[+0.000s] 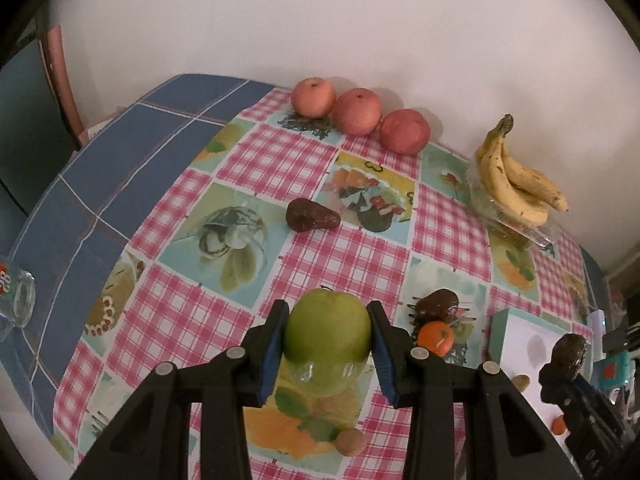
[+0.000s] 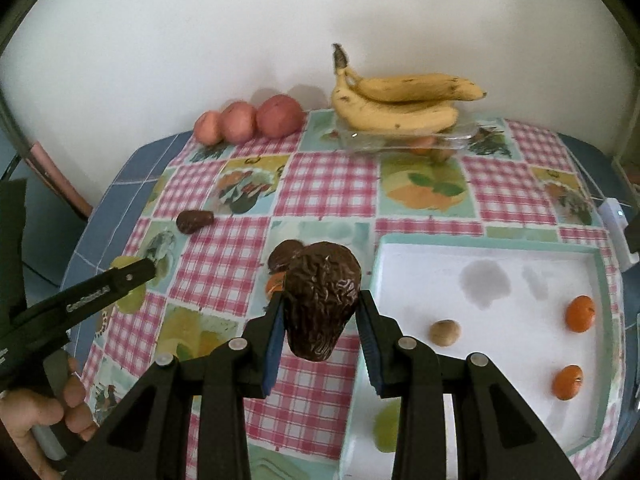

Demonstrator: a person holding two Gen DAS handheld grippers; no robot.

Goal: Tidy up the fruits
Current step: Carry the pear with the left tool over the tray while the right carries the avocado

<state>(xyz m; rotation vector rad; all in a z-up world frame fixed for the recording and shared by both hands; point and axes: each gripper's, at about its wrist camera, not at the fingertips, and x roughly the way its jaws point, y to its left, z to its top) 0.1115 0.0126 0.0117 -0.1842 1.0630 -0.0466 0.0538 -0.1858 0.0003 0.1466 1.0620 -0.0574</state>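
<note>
Both sets of jaws are clamped on fruit: our left gripper [image 1: 330, 344] pinches the green apple [image 1: 327, 330] between its pads, clear of the tabletop [image 1: 256, 160], while our right gripper [image 2: 320, 334] is closed about as far as it goes around a wrinkled dark avocado [image 2: 322, 300]. We judge this the carrying step, both fruits picked and raised. Next we must bring each over the white tray [image 2: 500, 304], where tangerines [image 2: 580, 313] and a walnut [image 2: 445, 333] lie, and release gently.
</note>
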